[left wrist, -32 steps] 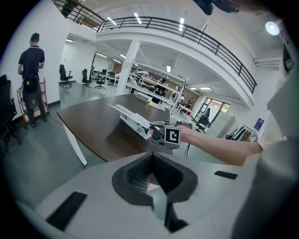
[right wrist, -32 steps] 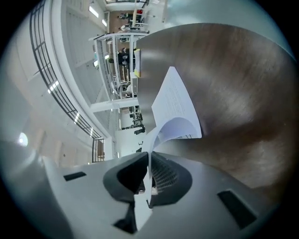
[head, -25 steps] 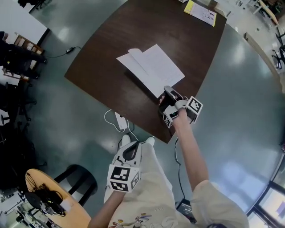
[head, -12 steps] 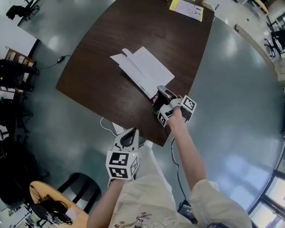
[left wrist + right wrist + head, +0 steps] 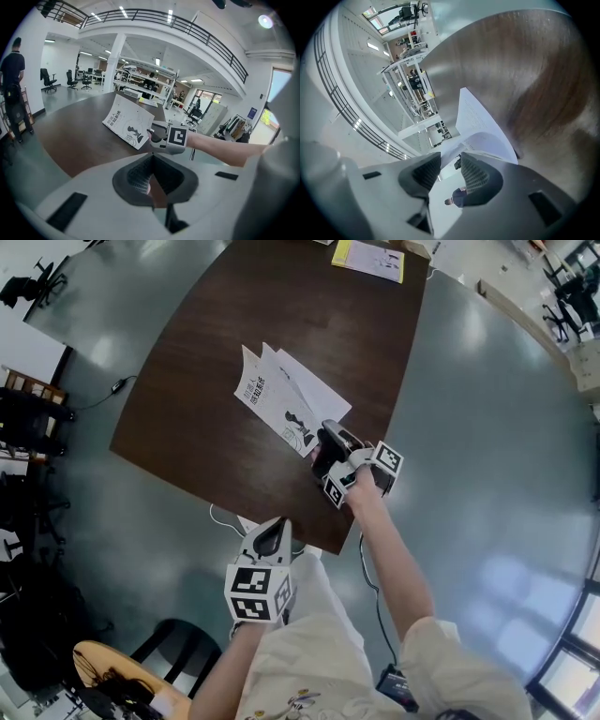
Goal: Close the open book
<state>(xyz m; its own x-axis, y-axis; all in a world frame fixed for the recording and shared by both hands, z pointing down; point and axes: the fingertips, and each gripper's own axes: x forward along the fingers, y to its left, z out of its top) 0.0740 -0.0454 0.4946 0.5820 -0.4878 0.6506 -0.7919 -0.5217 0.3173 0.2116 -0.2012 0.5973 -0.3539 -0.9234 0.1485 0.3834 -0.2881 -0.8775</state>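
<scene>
The book [image 5: 281,395] lies on the dark brown table [image 5: 197,343]. Its near half stands up and leans left over the pages, showing a printed cover with a chess piece [image 5: 129,124]. My right gripper [image 5: 321,442] is at the book's near right corner; its jaws have just been opening and now stand apart. White pages [image 5: 476,122] curl just beyond its tips [image 5: 449,161], and the pads do not press them. My left gripper [image 5: 272,532] hangs below the table's near edge, over the floor, with its jaws [image 5: 151,161] together on nothing.
A yellow-and-white booklet [image 5: 367,257] lies at the table's far edge. A white power strip with cable [image 5: 230,519] is on the floor by the near edge. A black stool [image 5: 178,643] and a round wooden table [image 5: 103,681] stand at lower left.
The book's near half has swung up from lying flat and now leans left, cover showing. The right gripper followed it leftward. The left gripper rose toward the table edge.
</scene>
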